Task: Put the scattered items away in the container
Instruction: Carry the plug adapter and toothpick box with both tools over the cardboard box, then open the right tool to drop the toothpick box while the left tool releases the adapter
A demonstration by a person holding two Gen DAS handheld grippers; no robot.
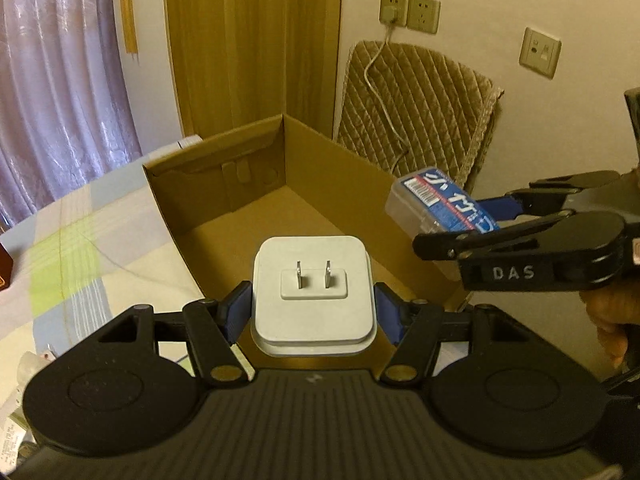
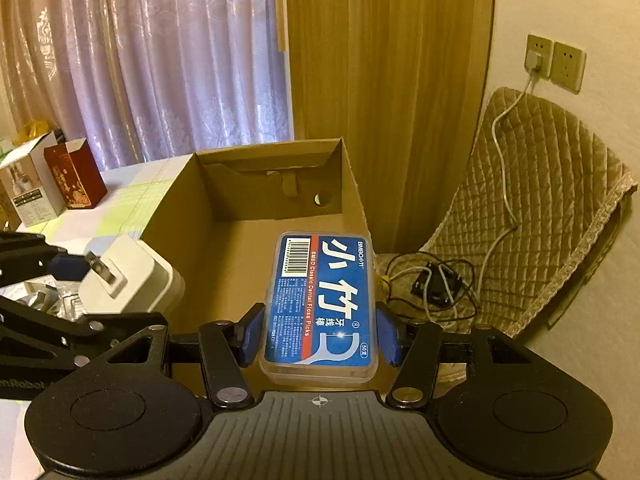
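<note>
Lilac curtains (image 2: 160, 60) and a wood panel back the table (image 1: 80, 232), which wears a pastel checked cloth. Off to the left of the jaws stand two small cartons (image 2: 52, 176), print too small to read. Left gripper (image 1: 312, 304): jaws closed on a white plug adapter (image 1: 312, 292), prongs facing forward, held just over the near rim of the open cardboard box (image 1: 224, 184), presumably so a release drops it inside. Box floor appears bare. Right gripper (image 2: 320, 332): jaws clamped on the long sides of a clear floss-pick case (image 2: 324, 300), label up, over the box's right wall for the same drop. Label reads "BMBO Classic Dental Floss Picks". Right gripper body, seen from the left wrist, is marked "DAS". Right of the jaws, a quilted chair (image 2: 540, 208) carries tangled cables.
</note>
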